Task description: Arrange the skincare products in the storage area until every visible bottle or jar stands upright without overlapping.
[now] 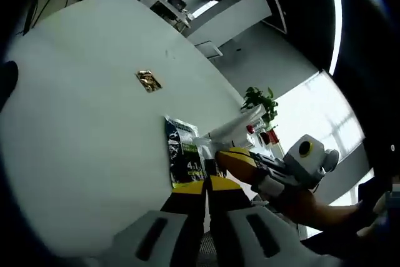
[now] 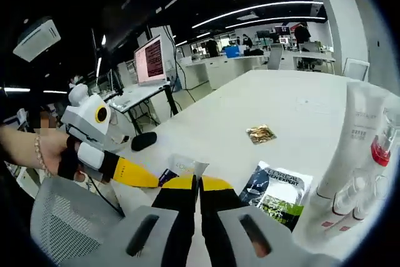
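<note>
In the left gripper view, the left gripper [image 1: 206,187] rises from the bottom centre of the frame with its yellow-tipped jaws pressed together, clenched on nothing that can be seen. Just above its tips, right of centre, a dark sachet [image 1: 184,152] with green and white print lies flat on the white counter [image 1: 81,104]. A small gold foil packet [image 1: 149,80] lies alone higher up, above the middle of the frame. To the right of the sachet, white tubes [image 1: 234,126] stand at the counter's edge beside a bottle with a red cap [image 1: 250,129]. The right gripper [image 1: 240,159] enters from the lower right, its yellow tip close to the sachet; whether its jaws are parted cannot be told from here.

In the right gripper view, the right gripper [image 2: 199,184] comes up from the bottom centre, jaws clenched together with nothing visibly between them. The sachet [image 2: 278,196] lies right of the tips, and a small white packet [image 2: 184,166] sits just above them. The left gripper [image 2: 134,176] reaches in from the left, held by a hand [image 2: 53,148] wearing a bead bracelet. A tall white tube [image 2: 353,139] stands upright at the right edge, next to the red-capped bottle [image 2: 380,149]. The gold packet [image 2: 260,133] lies farther back, near mid-frame.
</note>
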{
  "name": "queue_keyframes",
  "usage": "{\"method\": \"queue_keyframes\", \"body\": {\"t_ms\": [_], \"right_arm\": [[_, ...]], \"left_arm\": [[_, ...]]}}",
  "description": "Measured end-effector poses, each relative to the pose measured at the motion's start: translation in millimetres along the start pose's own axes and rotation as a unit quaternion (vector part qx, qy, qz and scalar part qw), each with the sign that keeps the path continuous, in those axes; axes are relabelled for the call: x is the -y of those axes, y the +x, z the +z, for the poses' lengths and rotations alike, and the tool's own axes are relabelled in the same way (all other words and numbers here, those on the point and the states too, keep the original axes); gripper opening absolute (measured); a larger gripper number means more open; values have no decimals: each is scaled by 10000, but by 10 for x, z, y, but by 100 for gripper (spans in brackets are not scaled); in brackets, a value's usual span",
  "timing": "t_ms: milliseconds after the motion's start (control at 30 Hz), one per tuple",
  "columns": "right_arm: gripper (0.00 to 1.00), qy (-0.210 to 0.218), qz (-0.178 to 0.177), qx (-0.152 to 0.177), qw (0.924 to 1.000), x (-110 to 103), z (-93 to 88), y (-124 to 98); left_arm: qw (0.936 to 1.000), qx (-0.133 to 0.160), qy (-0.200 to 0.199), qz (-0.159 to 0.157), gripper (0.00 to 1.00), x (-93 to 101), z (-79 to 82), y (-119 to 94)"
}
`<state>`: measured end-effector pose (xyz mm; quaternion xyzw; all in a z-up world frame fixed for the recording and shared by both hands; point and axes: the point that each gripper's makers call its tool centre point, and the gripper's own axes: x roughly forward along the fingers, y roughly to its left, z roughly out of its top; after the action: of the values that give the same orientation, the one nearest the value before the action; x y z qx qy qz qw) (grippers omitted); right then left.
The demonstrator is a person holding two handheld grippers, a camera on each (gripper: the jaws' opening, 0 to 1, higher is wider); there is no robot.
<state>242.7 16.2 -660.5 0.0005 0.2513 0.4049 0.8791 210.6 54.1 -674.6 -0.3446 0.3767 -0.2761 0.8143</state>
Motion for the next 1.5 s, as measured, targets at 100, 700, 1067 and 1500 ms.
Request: {"method": "queue_keyframes", "body": {"t_ms": [100,700,1067,1500], "right_arm": [[1,-36,-76,-263,9996,97,-190,216],[1,-355,-404,-1055,9930,263,-702,663],[1,-880,-469,-1316,9863,279,-794,652],[1,-1044,-487,-1288,9850,261,-768,629]], "left_arm": [[9996,-125,84,240,0,-192,-11,75],[9905,-697,671,978,0,-800,-117,369],[9777,-1023,1413,1174,0,-878,-156,457],[9110,-899,3742,1484,8,-744,20,362]]}}
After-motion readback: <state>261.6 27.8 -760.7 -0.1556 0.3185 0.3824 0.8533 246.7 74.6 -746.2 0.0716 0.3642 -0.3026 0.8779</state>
